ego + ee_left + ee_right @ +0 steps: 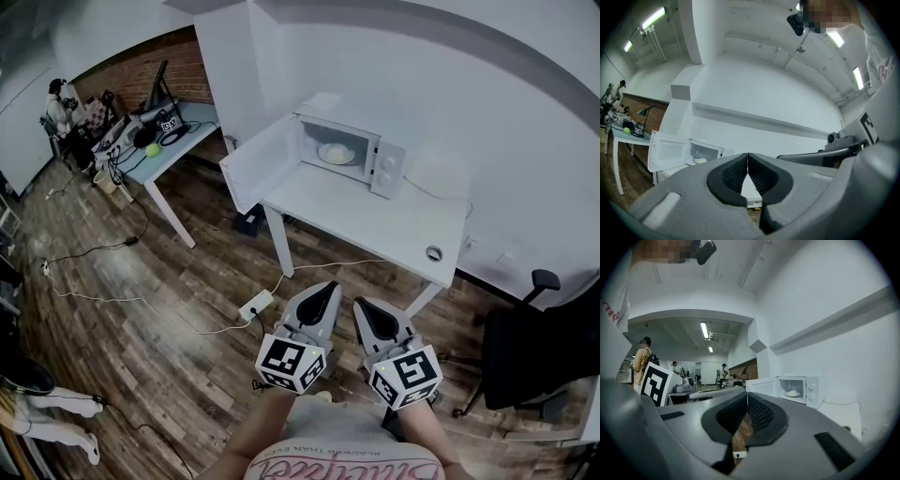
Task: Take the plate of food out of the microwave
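Observation:
A white microwave (349, 148) stands on a white table (375, 211) with its door (261, 167) swung open to the left. Inside it sits a plate of pale food (337, 153), also seen in the left gripper view (700, 161) and in the right gripper view (792, 393). Both grippers hang side by side over the wooden floor, well short of the table. The left gripper (326, 291) is shut with nothing in it. The right gripper (367, 310) is likewise shut and empty, its pads meeting at the tips (746, 394).
A power strip (255, 305) and cables lie on the floor in front of the table. A black office chair (525, 352) stands to the right. A cluttered blue-grey desk (159, 141) is at the far left, with people (641, 363) further off in the room.

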